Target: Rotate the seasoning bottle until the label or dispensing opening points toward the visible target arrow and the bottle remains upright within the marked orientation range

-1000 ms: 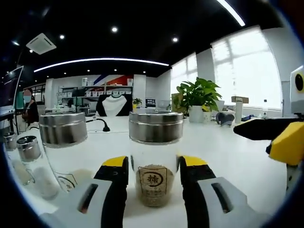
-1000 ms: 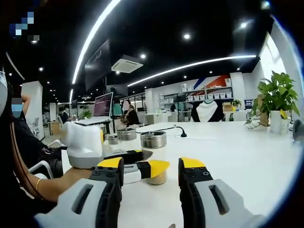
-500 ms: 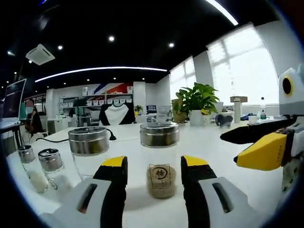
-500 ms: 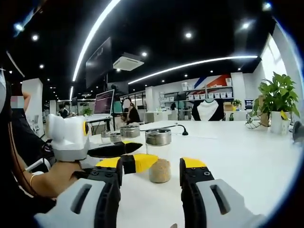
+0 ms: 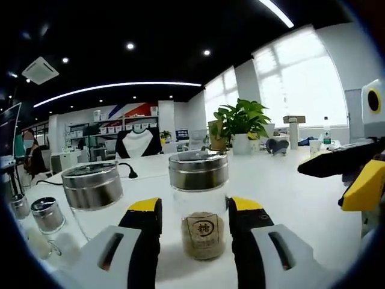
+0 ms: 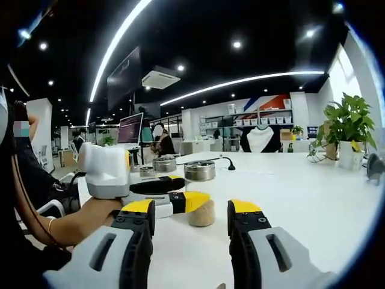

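The bottle point(image 5: 199, 205) stands upright on the table point(image 5: 289, 198), label facing the spread left tool point(image 5: 194, 226), which has closed in since. Right tool point(image 6: 189, 226) spread, well short. Regrasp looks pending.

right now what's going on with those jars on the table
A person holds a two-jaw gripper in each hand over a white table. The left gripper has its open jaws on either side of a steel-lidded seasoning bottle that stands upright with its label toward that camera; the jaws do not visibly clamp it. The right gripper is open too, facing the same bottle from farther back. Another lidded jar and two small shakers stand beside it.
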The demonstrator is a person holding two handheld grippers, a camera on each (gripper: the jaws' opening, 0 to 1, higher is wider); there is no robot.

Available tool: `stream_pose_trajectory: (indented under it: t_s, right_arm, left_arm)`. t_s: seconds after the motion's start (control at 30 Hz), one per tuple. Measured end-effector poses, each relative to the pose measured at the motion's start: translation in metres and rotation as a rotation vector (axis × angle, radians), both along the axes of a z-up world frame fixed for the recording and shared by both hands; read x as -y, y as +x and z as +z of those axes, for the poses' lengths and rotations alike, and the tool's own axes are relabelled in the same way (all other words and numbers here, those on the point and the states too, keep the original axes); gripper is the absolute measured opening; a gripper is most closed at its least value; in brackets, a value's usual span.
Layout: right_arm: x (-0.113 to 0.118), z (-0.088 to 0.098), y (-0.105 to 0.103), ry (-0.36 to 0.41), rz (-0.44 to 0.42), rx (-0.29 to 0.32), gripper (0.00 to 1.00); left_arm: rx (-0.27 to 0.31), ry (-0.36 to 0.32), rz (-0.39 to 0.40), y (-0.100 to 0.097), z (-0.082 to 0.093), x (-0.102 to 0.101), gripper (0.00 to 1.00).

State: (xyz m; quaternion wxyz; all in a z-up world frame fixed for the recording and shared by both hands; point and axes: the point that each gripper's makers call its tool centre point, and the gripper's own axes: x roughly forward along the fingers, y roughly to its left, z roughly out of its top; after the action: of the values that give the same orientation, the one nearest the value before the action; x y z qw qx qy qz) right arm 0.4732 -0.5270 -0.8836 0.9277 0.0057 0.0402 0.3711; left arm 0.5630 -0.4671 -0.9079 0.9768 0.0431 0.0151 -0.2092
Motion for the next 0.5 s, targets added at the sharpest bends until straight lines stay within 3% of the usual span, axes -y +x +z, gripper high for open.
stream_pose_trajectory:
  t_s: [0.03, 0.33, 0.5]
  right_arm:
    - [-0.0008, 0.0002, 0.0002, -0.001, 0.003, 0.000, 0.48]
    - [-0.0002, 0.0015, 0.0019, 0.008, 0.003, -0.001, 0.47]
    - [0.0026, -0.0019, 0.0030, 0.007, -0.010, -0.012, 0.47]
  left_arm:
    - [0.002, 0.009, -0.022, -0.0010, -0.0002, 0.0036, 0.40]
    - [0.021, -0.017, 0.082, -0.0059, 0.0009, -0.0011, 0.39]
    - [0.021, -0.021, 0.099, -0.0054, 0.0008, -0.0022, 0.39]
